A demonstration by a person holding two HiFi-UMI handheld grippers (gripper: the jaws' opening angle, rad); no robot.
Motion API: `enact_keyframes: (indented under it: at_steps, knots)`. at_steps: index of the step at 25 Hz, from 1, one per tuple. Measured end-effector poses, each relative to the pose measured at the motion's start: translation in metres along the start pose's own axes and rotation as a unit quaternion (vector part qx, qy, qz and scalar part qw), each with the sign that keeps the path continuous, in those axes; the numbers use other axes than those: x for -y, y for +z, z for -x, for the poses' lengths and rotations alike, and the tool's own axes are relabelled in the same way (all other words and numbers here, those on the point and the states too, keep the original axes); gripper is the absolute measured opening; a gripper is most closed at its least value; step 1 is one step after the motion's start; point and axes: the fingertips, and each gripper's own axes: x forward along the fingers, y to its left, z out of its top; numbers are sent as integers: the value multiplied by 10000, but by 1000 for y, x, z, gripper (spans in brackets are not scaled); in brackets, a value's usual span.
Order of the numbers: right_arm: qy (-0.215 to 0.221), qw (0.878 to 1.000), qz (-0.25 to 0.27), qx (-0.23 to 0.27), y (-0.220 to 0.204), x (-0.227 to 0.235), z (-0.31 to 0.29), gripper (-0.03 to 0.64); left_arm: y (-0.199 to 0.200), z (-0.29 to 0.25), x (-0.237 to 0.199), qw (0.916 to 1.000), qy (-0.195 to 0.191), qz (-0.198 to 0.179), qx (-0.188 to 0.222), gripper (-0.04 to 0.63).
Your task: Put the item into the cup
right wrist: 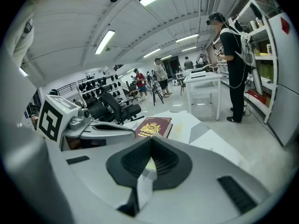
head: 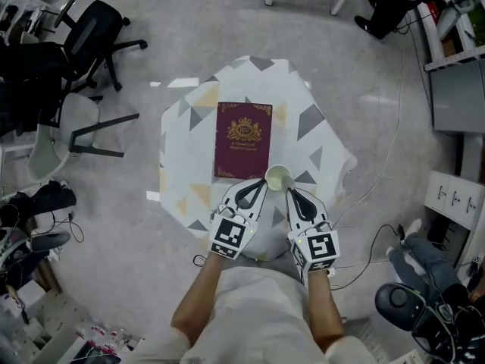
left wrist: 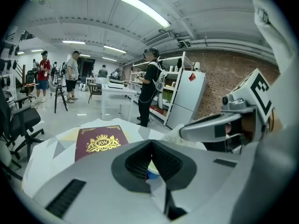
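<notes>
Pale green-white, the cup point(head: 278, 177) stood upright on the bench point(head: 326, 150), touching the near right corner of the maroon book point(head: 242, 140). From above its mouth looked empty, so the item was not yet inside.

Just near and left of the cup, the left hand-held gripper point(head: 254, 189) was clenched. Its own view showed a small blue-and-cream item point(left wrist: 152, 171) caught between the pads. I took this for the task's thing, though too little of it showed to say what it was.

At the cup's near right rim, the right hand-held gripper point(head: 291, 194) was also clenched. A patch of the cup's colour showed between its pads, and I judged that it was pinching the rim to steady the cup, not merely resting against it.

By this reading the pick-up was done and the cup was secured. The transfer itself was left: the left hand-held gripper had to carry the item over the open mouth and let go. The two sets of jaws sat very near each other, so there was little room at the rim.
</notes>
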Motion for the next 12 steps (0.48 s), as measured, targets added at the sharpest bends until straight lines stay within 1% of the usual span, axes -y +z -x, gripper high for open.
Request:
enact_keyframes:
  at_steps: [12]
  knots:
    - [42, 9998, -21, -208, -19, 1, -18, 6, -17, -9, 1, 9998, -110, 14, -181, 14]
